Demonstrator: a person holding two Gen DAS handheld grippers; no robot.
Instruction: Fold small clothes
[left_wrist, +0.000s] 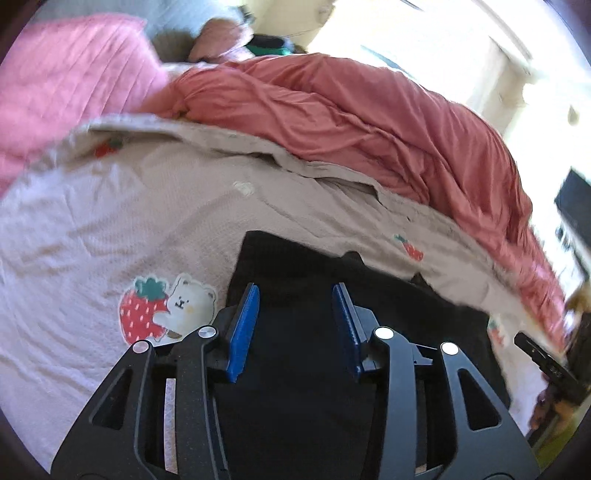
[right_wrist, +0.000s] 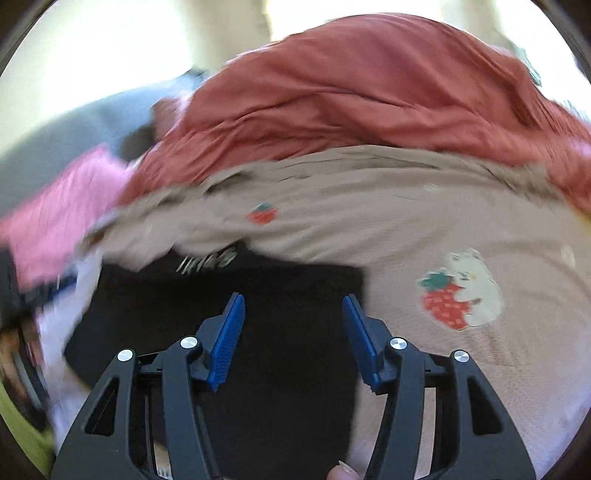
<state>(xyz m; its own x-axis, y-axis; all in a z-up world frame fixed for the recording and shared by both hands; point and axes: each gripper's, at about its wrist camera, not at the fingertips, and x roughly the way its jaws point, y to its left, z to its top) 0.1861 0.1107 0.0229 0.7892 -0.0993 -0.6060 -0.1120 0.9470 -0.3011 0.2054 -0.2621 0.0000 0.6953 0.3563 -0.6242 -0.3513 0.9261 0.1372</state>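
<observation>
Clearly soft and light: black garment (left_wrist: 295, 266) lies flat on the bed's strawberry-print sheet (left_wrist: 110, 221), near edge, red duvet (left_wrist: 332, 110) heaped beyond it. Left claw (left_wrist: 295, 325) and right claw (right_wrist: 293, 332) both part open, nothing held, poised over the cloth. Limp, likely to sag, so pinch corners or hem.

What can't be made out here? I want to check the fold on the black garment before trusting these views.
- Black garment: near part hidden behind the left gripper in the left wrist view.
- White lettering on it: too blurred to read, right wrist view.
- Its left edge: smeared by motion blur, right wrist view, beyond the right gripper.
</observation>
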